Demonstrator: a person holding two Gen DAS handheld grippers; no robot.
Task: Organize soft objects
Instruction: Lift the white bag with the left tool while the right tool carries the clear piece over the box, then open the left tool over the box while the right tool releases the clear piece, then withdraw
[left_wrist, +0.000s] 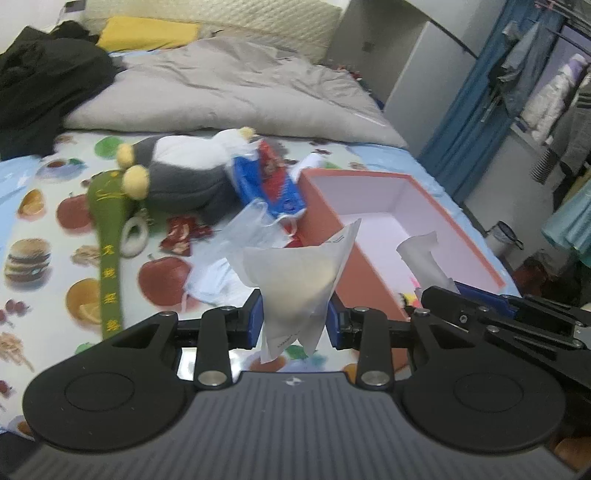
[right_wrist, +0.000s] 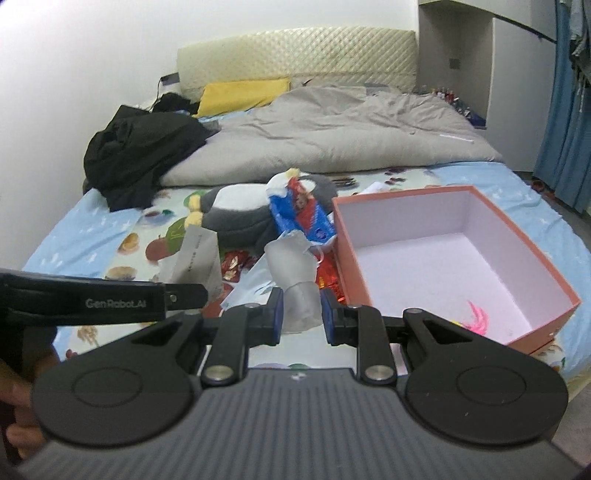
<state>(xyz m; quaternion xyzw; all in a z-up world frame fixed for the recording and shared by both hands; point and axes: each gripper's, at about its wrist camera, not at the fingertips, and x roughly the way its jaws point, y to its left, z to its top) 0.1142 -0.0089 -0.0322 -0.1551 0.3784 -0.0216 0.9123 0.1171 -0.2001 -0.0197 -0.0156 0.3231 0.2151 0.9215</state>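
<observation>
The fingers of the left gripper (left_wrist: 294, 322) were found partly closed on a pale, semi-translucent packet (left_wrist: 295, 284), pinched near its lower end between the blue pads; the packet stood roughly upright, its long axis running up and away from the fingers, and fanned out wider above them. The fingers of the right gripper (right_wrist: 302, 316) were found set narrower and clenched on a second pale, crumpled wrapper (right_wrist: 295, 273), likewise held upright with its upper part flaring above the pads. Both items were observed clear of the bed (right_wrist: 85, 221).

The deciding relation was noted as follows. The salmon-walled box (right_wrist: 517, 251) lay ahead and to the right of both pairs of fingers, open-topped, with only a small pink item seen in its near corner. In the right wrist view the box's near wall stood just beside the right fingers, while the left gripper was seen further off on the far side from the box. The right hand was therefore judged the nearer.

Ahead and slightly left of the fingers, the remaining soft items were recorded on the bed: a grey-and-white plush toy (left_wrist: 184, 177), a blue-and-red pouch (left_wrist: 271, 184) and a face mask (left_wrist: 210, 284). A short carry rightward over the box rim was judged to be what the next move required.
</observation>
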